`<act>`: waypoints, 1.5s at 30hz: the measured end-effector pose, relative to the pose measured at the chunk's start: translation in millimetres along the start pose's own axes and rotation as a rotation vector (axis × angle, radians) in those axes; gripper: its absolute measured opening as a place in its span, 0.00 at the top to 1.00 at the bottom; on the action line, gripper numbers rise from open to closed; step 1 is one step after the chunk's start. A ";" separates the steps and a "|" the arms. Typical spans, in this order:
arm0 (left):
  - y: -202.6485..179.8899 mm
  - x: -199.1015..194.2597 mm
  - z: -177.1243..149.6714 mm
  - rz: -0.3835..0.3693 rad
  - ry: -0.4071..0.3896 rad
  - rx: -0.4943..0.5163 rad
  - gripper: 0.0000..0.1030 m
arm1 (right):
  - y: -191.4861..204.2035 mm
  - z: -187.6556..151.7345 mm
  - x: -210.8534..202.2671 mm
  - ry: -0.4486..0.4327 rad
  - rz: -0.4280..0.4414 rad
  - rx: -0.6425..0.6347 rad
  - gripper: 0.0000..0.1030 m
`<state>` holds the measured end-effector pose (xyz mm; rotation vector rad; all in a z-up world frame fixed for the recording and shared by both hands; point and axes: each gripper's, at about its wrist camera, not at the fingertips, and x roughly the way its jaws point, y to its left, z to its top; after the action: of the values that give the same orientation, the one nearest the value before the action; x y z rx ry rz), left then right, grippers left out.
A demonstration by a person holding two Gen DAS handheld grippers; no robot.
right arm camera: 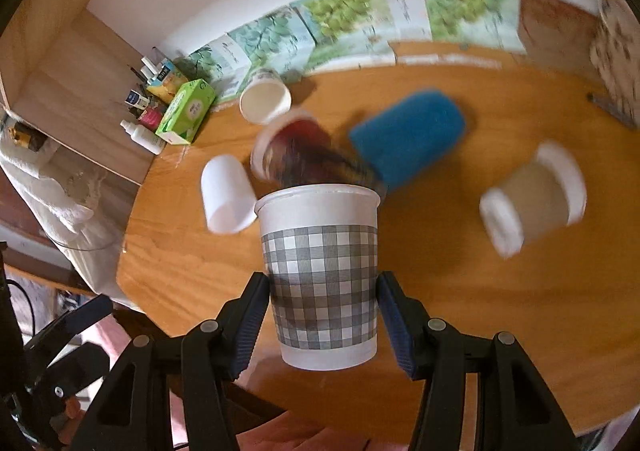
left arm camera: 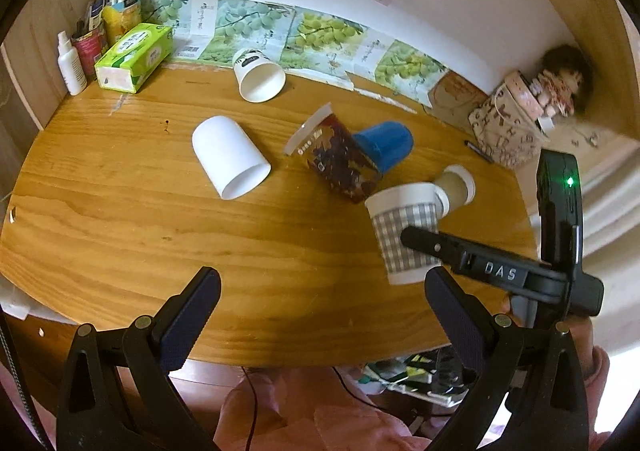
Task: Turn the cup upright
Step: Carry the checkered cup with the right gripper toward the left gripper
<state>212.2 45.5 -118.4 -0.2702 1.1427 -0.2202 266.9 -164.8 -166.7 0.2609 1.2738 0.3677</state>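
Observation:
A white paper cup with a grey check band (right arm camera: 320,271) is held between my right gripper's (right arm camera: 322,301) two pads, rim up, just above the wooden table (right arm camera: 480,311). In the left wrist view the same cup (left arm camera: 400,227) stands near the table's right front, with the right gripper (left arm camera: 416,241) clamped on it. My left gripper (left arm camera: 320,307) is open and empty over the table's front edge. Other cups lie on their sides: a plain white one (left arm camera: 228,155), a blue one (left arm camera: 386,145), a dark red patterned one (left arm camera: 340,163), a beige one (left arm camera: 456,187), and a white one at the back (left arm camera: 260,77).
A green tissue box (left arm camera: 134,57), a white spray bottle (left arm camera: 71,65) and small containers stand at the back left. A patterned bag with a doll (left arm camera: 516,123) sits at the back right, a pen (left arm camera: 478,151) beside it. Grape posters line the wall.

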 end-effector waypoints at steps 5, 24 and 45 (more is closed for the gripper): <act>-5.0 9.7 -10.1 -0.020 0.035 0.068 0.01 | -6.7 -32.3 3.6 -0.009 0.005 0.088 0.45; -26.2 76.2 -3.1 -0.068 0.207 0.154 0.01 | -19.7 -88.5 28.3 -0.044 0.079 0.190 0.45; -44.8 148.3 -2.1 -0.092 0.450 0.116 0.01 | -37.1 -95.8 40.8 -0.051 0.142 0.180 0.45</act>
<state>268.0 -42.8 -232.9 -0.1733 1.5574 -0.4425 189.5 -183.2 -243.3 0.5121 1.2425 0.3652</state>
